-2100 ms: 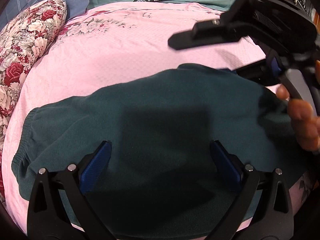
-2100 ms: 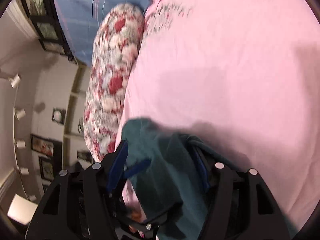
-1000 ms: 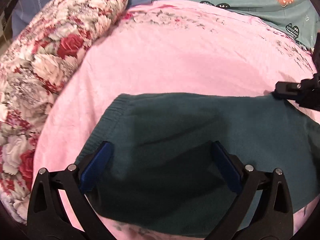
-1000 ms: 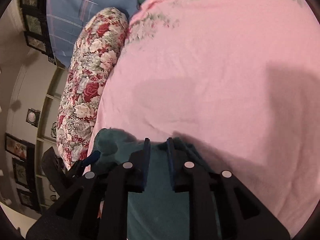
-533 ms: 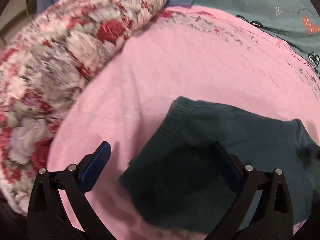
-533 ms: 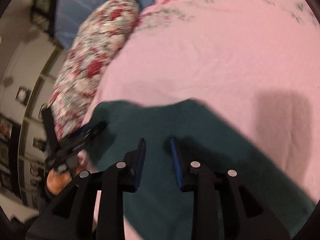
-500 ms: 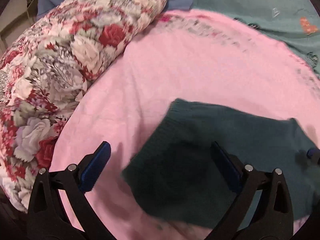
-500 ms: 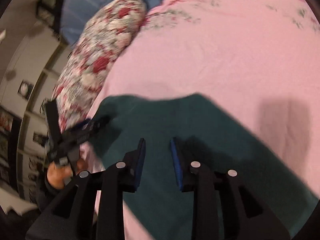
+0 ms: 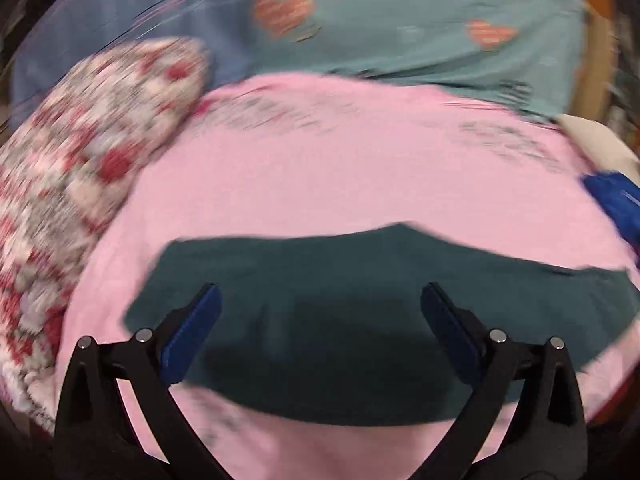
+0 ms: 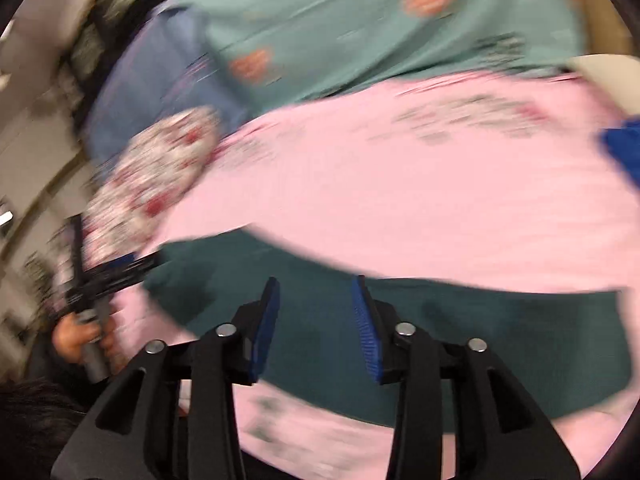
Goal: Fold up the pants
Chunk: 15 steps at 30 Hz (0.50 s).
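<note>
The dark green pants lie folded flat on the pink bedsheet, a wide band near the front edge. They also show in the right wrist view. My left gripper is wide open and empty, raised above the pants. My right gripper is partly open and empty, also above the pants. The left gripper shows at the left of the right wrist view. Both views are motion blurred.
A floral pillow lies at the left of the bed. A teal blanket with hearts and a blue pillow are at the head. A blue object sits at the right edge.
Both grippers have pulled back and up from the pants. The right gripper has opened from nearly shut. The pants now lie flat as a wide band.
</note>
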{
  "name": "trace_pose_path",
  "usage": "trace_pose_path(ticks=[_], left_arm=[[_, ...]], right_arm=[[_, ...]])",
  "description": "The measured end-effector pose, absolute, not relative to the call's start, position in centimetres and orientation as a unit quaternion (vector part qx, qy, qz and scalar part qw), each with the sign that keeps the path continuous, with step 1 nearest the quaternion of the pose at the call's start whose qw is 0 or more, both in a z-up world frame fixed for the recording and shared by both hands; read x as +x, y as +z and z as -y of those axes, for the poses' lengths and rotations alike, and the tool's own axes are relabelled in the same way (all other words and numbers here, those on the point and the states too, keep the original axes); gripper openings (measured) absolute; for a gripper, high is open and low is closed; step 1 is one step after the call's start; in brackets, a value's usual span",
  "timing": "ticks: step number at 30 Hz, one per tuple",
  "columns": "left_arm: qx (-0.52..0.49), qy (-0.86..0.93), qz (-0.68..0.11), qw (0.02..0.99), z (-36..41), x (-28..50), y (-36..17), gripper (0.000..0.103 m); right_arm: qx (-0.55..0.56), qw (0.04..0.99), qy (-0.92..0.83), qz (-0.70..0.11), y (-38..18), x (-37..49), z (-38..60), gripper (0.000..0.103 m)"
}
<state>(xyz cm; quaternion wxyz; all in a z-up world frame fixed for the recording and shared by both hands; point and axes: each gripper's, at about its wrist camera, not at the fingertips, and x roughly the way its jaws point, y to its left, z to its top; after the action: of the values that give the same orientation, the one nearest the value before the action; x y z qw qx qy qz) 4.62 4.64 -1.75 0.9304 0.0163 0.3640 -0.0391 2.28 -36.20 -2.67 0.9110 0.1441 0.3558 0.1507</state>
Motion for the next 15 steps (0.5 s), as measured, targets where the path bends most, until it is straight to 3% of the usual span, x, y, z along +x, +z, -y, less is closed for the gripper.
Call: trace_pose_path(ticks=[2,6,10,15], left_arm=[[0.028,-0.106,-0.357,0.927,0.3,4.1,-1.3,0.101],[0.06,-0.205,-0.374,0.902,10.2,3.8,-2.7,0.101],[0.115,-0.251,-0.385,0.881,17.8,3.3,-4.8,0.101],[0.142,-0.254,-0.415,0.862,20.0,3.8,-7.7,0.101]], right_arm=[[0.137,0.928,0.047,-0.344,-2.6,-0.2,42.6,0.058],[0.19,0.911,-0.038,-0.364,-5.3,-3.2,51.8,0.059],[0.223,0.894,-0.045,-0.385,-8.6,-3.7,54.9,0.059],[0.193,0.886,-0.034,-0.419,-10.8,-3.2,54.1,0.057]])
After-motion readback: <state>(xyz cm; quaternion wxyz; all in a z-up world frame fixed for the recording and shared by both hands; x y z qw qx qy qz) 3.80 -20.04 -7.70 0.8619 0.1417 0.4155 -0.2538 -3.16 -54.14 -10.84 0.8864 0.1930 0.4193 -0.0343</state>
